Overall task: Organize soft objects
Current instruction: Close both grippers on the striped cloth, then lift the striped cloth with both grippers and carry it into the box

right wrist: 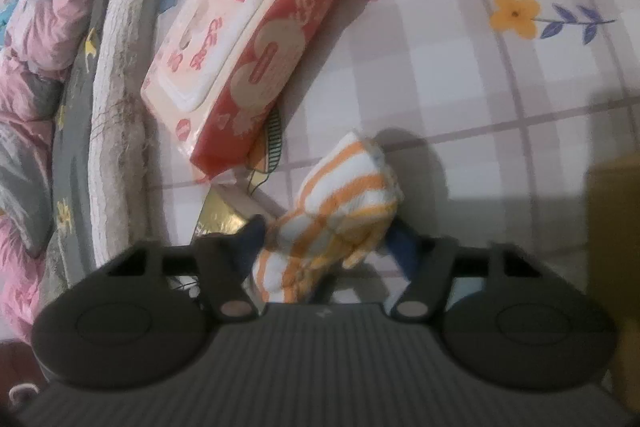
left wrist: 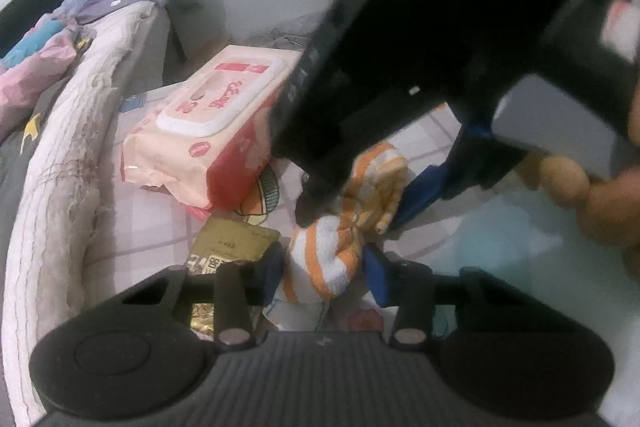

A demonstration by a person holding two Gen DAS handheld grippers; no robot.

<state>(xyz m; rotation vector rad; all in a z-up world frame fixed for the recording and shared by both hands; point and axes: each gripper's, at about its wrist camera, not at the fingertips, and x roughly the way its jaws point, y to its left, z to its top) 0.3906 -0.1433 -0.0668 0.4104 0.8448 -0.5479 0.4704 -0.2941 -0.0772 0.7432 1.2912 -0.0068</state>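
Grasp step: left gripper (left wrist: 324,277) and right gripper (right wrist: 326,247) each pinch the striped towel (right wrist: 344,203) beside the wipes pack (right wrist: 240,39); next, lift together.

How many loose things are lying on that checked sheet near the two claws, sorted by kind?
Striped orange-and-white cloth: 1
Pack of wet wipes: 1
Gold foil packet: 1
Total: 3
Both the left gripper and the right gripper have the cloth between their fingers.
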